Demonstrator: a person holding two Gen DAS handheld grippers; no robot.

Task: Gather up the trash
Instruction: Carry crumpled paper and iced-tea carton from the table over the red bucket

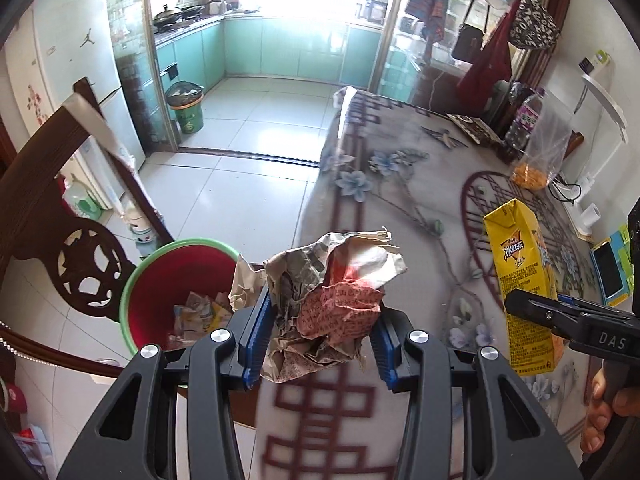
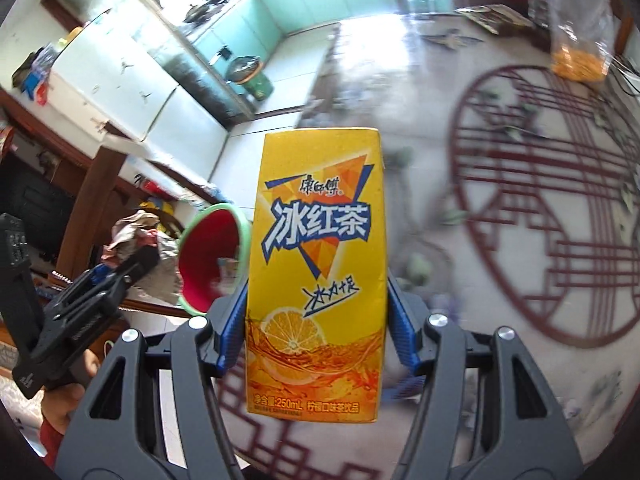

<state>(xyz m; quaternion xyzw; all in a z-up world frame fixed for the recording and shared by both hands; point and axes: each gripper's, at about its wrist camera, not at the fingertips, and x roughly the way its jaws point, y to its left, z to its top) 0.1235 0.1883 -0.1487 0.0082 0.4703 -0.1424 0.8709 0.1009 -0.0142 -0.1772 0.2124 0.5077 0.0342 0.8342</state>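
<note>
Carrying step: crumpled paper (image 1: 332, 304) is clamped in the left gripper (image 1: 320, 336) and a yellow tea carton (image 2: 316, 272) in the right gripper (image 2: 316, 344), above the table (image 1: 420, 208); release over the red bin (image 1: 176, 280) is judged next.

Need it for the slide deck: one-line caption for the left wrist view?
Left tongs grip crumpled paper near the red bin; right tongs hold a yellow tea carton.
</note>
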